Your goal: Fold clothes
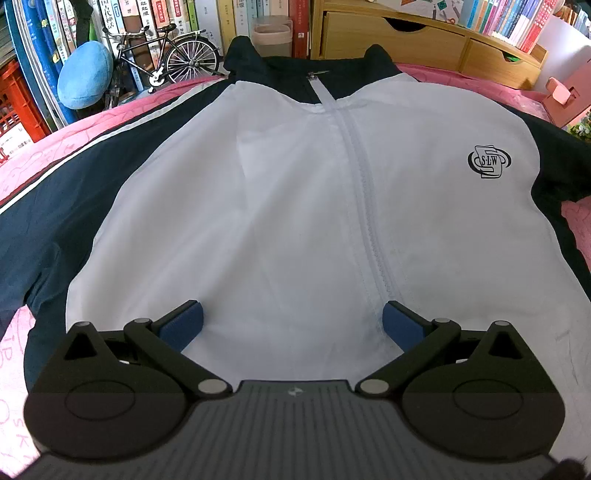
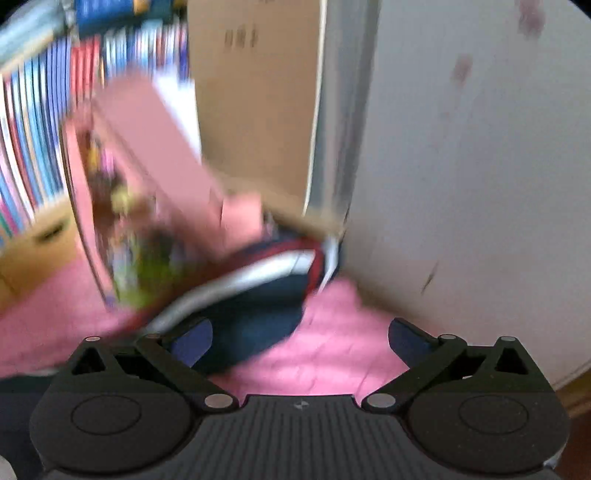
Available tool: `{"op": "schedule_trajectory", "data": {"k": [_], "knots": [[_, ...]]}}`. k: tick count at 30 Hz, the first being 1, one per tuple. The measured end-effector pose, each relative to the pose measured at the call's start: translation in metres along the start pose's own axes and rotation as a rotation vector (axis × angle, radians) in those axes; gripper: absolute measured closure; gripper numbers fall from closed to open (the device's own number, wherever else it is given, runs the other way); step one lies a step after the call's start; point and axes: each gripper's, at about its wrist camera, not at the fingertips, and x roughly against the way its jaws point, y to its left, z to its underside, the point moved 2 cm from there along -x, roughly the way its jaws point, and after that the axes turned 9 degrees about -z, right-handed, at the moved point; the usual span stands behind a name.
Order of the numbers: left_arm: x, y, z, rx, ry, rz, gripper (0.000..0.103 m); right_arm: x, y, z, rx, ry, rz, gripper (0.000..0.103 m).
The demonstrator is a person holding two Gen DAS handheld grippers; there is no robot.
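Over the pink bedspread (image 1: 22,173) a white-and-navy jacket (image 1: 295,206) lies spread flat, zipped, collar toward the bookshelf (image 1: 147,26). Above its hem the left gripper (image 1: 291,325) hangs with jaws released, holding nothing. Rightward, in a blurred view, the right gripper (image 2: 301,341) gapes empty near the jacket's navy sleeve (image 2: 258,295).

The jacket (image 1: 280,192) is smooth, thin cloth with a slight sheen. The pink bedcover (image 1: 33,166) looks matt and quilted. The drawer unit (image 1: 391,37) is pale wood.

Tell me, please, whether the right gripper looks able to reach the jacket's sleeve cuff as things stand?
Probably yes: the right gripper is open, and only bare pink bedsheet lies before the sleeve cuff.
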Motion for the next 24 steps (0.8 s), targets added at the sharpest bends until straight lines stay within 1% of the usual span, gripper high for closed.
{"op": "schedule_trajectory", "data": {"k": [1,3,5,6,7,8,9,11,12,13,14,15,16,17,19,20,21,22,23,24], "knots": [[0.0,0.0,0.0,-0.001,0.0,0.0,0.0,-0.014,-0.003,0.006,-0.026,0.017,0.031,0.0],[0.0,0.0,0.0,-0.003,-0.003,0.0,0.0,-0.043,-0.006,0.005,-0.095,0.018,0.074,0.001],[0.0,0.001,0.0,-0.003,-0.006,0.0,0.0,-0.07,-0.013,0.0,-0.205,0.003,0.07,0.002],[0.0,0.001,0.001,-0.003,-0.008,0.0,0.0,-0.08,-0.018,-0.005,-0.286,0.0,0.024,0.018],[0.0,0.001,0.001,-0.003,-0.008,0.0,0.0,-0.084,-0.024,-0.008,-0.382,0.008,-0.057,0.036],[0.0,0.0,0.001,-0.002,-0.008,0.0,0.0,-0.087,-0.029,-0.011,-0.479,0.018,-0.145,0.078],[0.0,0.0,0.0,-0.002,-0.006,-0.001,0.0,-0.077,-0.025,-0.018,-0.5,-0.01,-0.253,0.088],[0.0,0.0,0.0,-0.002,-0.001,-0.002,0.0,-0.047,-0.01,-0.035,-0.49,-0.09,-0.479,0.089],[0.0,0.0,0.0,-0.002,0.0,-0.002,0.0,-0.032,-0.003,-0.043,-0.484,-0.131,-0.591,0.086],[0.0,0.0,-0.001,-0.001,0.001,-0.002,0.0,-0.018,0.002,-0.047,-0.444,-0.164,-0.67,0.078],[0.0,0.0,-0.001,-0.001,0.001,-0.003,0.0,-0.006,0.006,-0.051,-0.393,-0.195,-0.737,0.05],[0.0,-0.001,-0.001,0.001,0.001,-0.003,0.0,0.001,0.004,-0.049,-0.379,-0.216,-0.682,0.032],[0.0,-0.001,-0.001,0.002,0.001,-0.004,0.0,0.006,0.0,-0.047,-0.376,-0.235,-0.589,0.032],[0.0,-0.001,0.0,0.003,0.0,-0.005,0.0,0.005,-0.006,-0.04,-0.37,-0.227,-0.467,0.032],[0.001,-0.002,0.0,0.006,0.0,-0.006,0.0,-0.003,-0.021,-0.023,-0.365,-0.18,-0.206,0.033],[0.001,-0.002,0.0,0.006,-0.002,-0.007,0.0,-0.012,-0.029,-0.013,-0.366,-0.149,-0.106,0.033],[0.001,-0.002,0.001,0.006,-0.003,-0.007,0.0,-0.022,-0.035,-0.004,-0.344,-0.118,-0.016,0.033],[0.001,-0.002,0.001,0.004,-0.005,-0.006,0.0,-0.033,-0.038,0.002,-0.293,-0.09,0.076,0.033],[0.001,-0.002,0.002,0.003,-0.008,-0.006,0.0,-0.043,-0.037,0.005,-0.232,-0.071,0.142,0.033],[0.001,-0.001,0.002,0.001,-0.011,-0.005,0.0,-0.054,-0.034,0.006,-0.162,-0.059,0.188,0.032]]}}
